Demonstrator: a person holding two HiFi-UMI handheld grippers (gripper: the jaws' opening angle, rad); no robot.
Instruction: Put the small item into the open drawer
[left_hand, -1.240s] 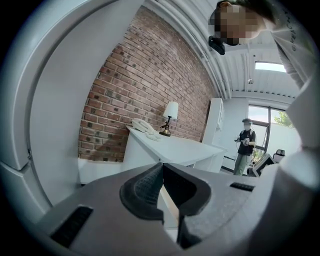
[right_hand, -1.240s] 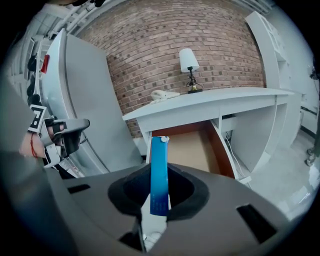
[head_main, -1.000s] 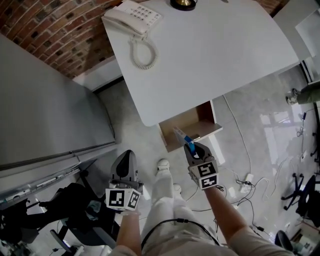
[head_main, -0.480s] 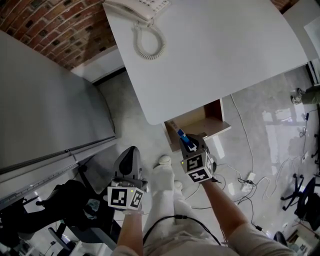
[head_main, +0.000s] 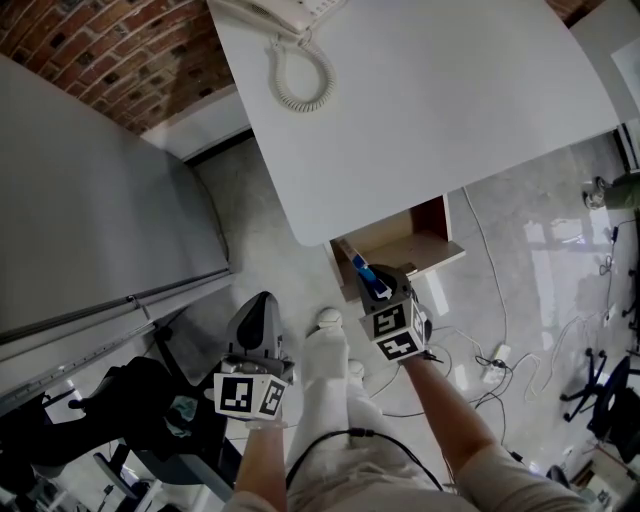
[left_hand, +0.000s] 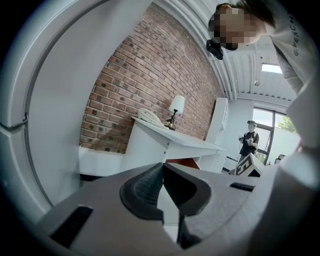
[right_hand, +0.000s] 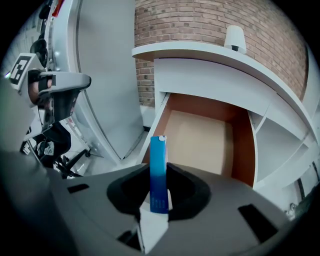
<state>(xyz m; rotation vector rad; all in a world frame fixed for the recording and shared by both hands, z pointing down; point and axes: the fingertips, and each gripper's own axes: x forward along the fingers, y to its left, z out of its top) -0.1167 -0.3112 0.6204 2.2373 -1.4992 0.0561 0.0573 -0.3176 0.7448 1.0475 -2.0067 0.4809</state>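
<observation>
- Brick wall (head_main: 90, 60) behind a white table (head_main: 430, 110), with a phone (head_main: 290, 10) at the far edge and open floor to its left.
- Wooden drawer (right_hand: 200, 135) is pulled out under the table's near edge, plain tan bottom showing.
- Right gripper (head_main: 372, 285): jaws opening, blue tube (right_hand: 158, 172) between them, poking over the drawer's front.
- Left gripper (head_main: 258, 320): down by the legs, jaws pressed together.

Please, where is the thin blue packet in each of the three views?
Head view: blue packet at centre, over the open drawer's near edge.
Left gripper view: not in it.
Right gripper view: centre, upright before the drawer.
Shared landmark: white desk.
</observation>
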